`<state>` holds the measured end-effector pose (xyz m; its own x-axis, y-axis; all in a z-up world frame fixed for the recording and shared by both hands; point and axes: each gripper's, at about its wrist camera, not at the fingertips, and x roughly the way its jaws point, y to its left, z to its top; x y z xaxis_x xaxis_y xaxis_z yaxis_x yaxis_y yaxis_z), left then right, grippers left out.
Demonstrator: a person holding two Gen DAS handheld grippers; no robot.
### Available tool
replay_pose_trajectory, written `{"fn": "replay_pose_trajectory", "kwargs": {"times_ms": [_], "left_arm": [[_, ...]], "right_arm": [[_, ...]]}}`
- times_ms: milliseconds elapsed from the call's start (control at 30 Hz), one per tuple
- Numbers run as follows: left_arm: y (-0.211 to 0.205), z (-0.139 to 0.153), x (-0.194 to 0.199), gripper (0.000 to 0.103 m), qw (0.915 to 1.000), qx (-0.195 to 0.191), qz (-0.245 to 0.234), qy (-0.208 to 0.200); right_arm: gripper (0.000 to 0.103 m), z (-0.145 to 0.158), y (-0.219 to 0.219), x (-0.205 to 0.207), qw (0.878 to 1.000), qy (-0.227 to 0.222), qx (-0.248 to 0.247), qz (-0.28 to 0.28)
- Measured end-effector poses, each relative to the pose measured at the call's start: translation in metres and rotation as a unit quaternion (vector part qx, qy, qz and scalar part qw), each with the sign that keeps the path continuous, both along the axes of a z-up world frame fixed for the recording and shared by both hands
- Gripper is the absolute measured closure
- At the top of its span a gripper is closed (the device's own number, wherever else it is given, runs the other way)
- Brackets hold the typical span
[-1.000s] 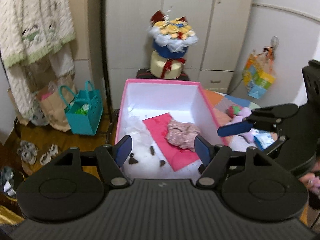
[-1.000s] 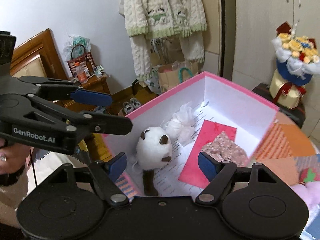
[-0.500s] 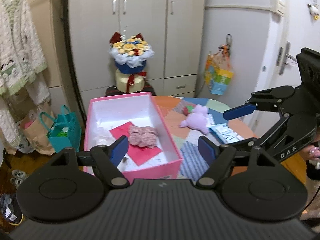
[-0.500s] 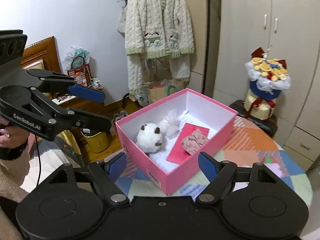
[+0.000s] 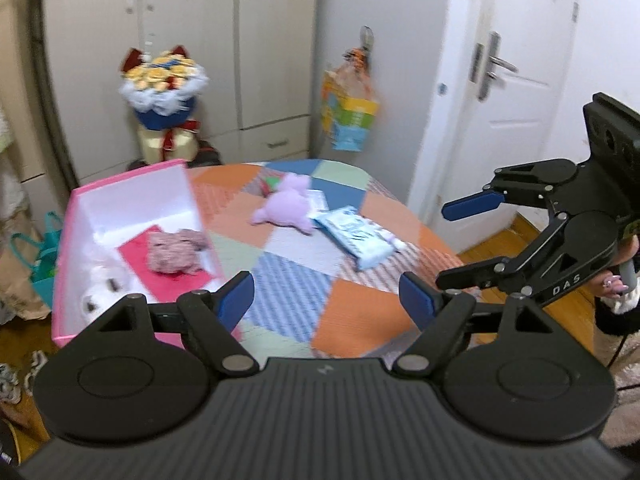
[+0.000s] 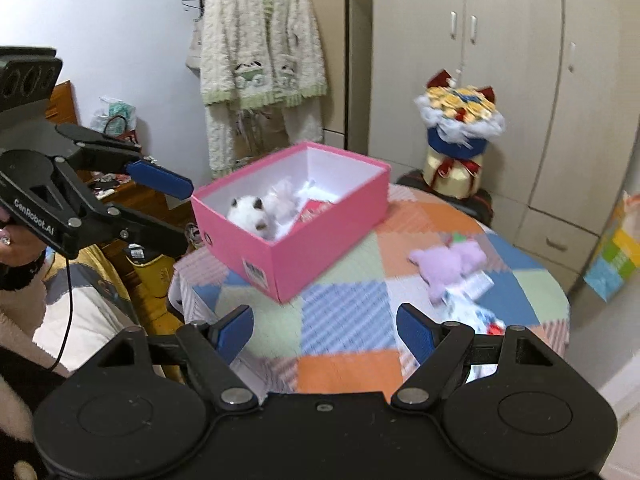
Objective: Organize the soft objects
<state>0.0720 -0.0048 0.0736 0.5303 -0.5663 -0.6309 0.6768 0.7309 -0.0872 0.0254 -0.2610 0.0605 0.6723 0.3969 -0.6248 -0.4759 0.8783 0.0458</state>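
Two grippers, both spread wide and holding nothing: left gripper low over the near edge of the patchwork cloth, right gripper likewise at the near rim of the table, each visible from the other's camera off to the side. Pulled well back in the last second from directly above the pink box, where the view had been filled by its white interior; now swung right, with the whole round tabletop in sight. Judged a sign that the last drop into the box is finished and the next soft thing is being sought. Nearest on the cloth: a flat, crinkly blue-and-white plastic packet, glossy, lying askew. Just beyond and touching it, the lilac plush toy, fuzzy, rounded, limp on its side, still outside the box and probably the next pick; easy to pinch anywhere, likely to squash between the fingers. Left of these, the rigid cardboard box, open-topped, already holding a white fluffy plush with dark ears, a crumpled pinkish patterned cloth on a flat red sheet, and something white and gauzy, too blurred to name. Farther off, a ruffled bouquet on a cream tub before pale cupboard doors, and a knitted cardigan hanging on the wall.
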Motion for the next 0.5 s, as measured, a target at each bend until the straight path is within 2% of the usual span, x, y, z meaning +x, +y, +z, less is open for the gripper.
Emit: {"fn": "replay_pose_trajectory", "kwargs": {"times_ms": [267, 500], "left_arm": [[-0.044, -0.019, 0.01, 0.026, 0.9986, 0.001, -0.04, 0.035], [-0.078, -0.043, 0.023, 0.029, 0.9979, 0.019, -0.055, 0.029]], "right_arm": [[0.02, -0.031, -0.027, -0.011, 0.999, 0.029, -0.005, -0.025], [0.02, -0.058, -0.042, -0.002, 0.999, 0.027, -0.007, -0.031]]}}
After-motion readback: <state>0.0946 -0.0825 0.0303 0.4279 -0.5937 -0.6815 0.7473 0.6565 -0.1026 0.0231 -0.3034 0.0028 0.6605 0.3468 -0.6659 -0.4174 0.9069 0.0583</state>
